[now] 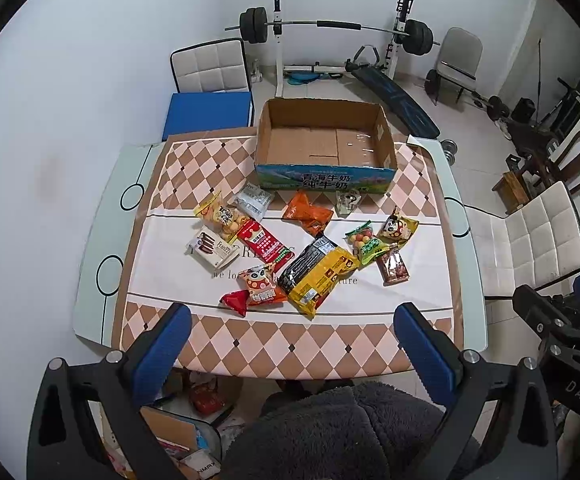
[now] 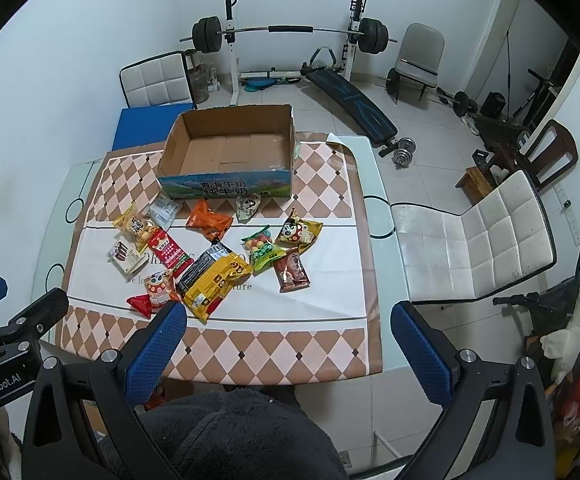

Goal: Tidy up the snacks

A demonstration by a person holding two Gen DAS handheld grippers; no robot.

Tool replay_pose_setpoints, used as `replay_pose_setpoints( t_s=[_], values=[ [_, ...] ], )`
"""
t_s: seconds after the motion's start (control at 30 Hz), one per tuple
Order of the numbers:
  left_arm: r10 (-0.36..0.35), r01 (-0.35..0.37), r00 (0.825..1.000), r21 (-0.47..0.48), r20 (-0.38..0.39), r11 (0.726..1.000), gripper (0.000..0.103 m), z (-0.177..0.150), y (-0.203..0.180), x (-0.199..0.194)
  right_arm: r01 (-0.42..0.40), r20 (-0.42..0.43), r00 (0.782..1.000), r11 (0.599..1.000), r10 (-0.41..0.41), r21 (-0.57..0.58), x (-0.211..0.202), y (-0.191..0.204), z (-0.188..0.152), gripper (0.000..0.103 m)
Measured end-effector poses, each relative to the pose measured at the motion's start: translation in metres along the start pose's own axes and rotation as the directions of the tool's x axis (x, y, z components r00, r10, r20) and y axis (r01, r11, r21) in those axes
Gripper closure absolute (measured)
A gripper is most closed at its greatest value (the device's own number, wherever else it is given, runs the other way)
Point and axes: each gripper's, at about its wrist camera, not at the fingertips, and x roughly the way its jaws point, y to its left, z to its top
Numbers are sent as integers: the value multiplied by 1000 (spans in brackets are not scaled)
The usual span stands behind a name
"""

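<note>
Both grippers hang above the near edge of the worktop [image 1: 90, 264], clear of everything on it: the left gripper [image 1: 292, 344] has its jaws spread wide with nothing between them, and the right gripper [image 2: 290, 340] is likewise released and empty, with the left one's black frame showing at the low left of its view. A checked cloth [image 1: 290, 340] covers most of the glass top, leaving bare strips along the left and right edges. At the far edge stands an open cardboard box [image 1: 324, 178], upright and with its floor bare, its printed front wall facing the snacks. The snacks lie loose on the white middle band of the cloth, between the box and the near checked border: a white packet [image 1: 252, 200], an orange packet [image 1: 308, 212] and a small pale packet [image 1: 348, 202] just in front of the box; a yellow bag of puffs [image 1: 222, 218], a red bar [image 1: 266, 246] and a white biscuit box [image 1: 212, 250] to the left; a large yellow-and-black bag [image 1: 316, 276] in the middle, overlapping nothing I can be sure of; a panda packet [image 1: 262, 286] and a small red packet [image 1: 235, 302] nearest the grippers; and a green packet [image 1: 368, 244], another panda packet [image 1: 398, 230] and a brown packet [image 1: 393, 266] to the right. The near checked border is free of packets. A white chair [image 2: 478, 248] stands just beside the right edge.
</note>
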Motion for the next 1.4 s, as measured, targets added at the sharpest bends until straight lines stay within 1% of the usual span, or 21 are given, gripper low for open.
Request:
replay_pose_setpoints(
  t_s=[0.4, 0.53, 0.9, 0.93, 0.97, 1.07, 1.4],
  values=[
    [1, -2, 1000, 8, 12, 1000, 0, 4, 0, -6, 1, 9, 1000, 1000, -1, 1, -1, 0, -4, 0],
    [1, -1, 1000, 11, 18, 1000, 0, 8, -4, -9, 2, 13, 1000, 1000, -2, -2, 0, 11, -2, 0],
    [-2, 2, 1000, 11, 30, 1000, 0, 10, -11, -13, 4, 20, 1000, 1000, -4, 2, -4, 9, -4, 0],
    [-2, 2, 999, 11, 34, 1000, 0, 8, -12, -13, 3, 22, 1000, 1000, -3, 4, -20, 2, 3, 0],
    [-3, 3, 999, 9, 34, 1000, 0, 7, -12, -13, 3, 25, 1000, 1000, -3, 5, -24, 2, 5, 0],
    [-3, 2, 999, 12, 35, 1000, 0, 7, -12, -13, 1, 26, 1000, 1000, -1, 6, -27, 3, 8, 0],
    [-7, 6, 999, 8, 37, 1000, 0, 6, -11, -13, 2, 30, 1000, 1000, -3, 7, -25, 1, 4, 0]
  ],
)
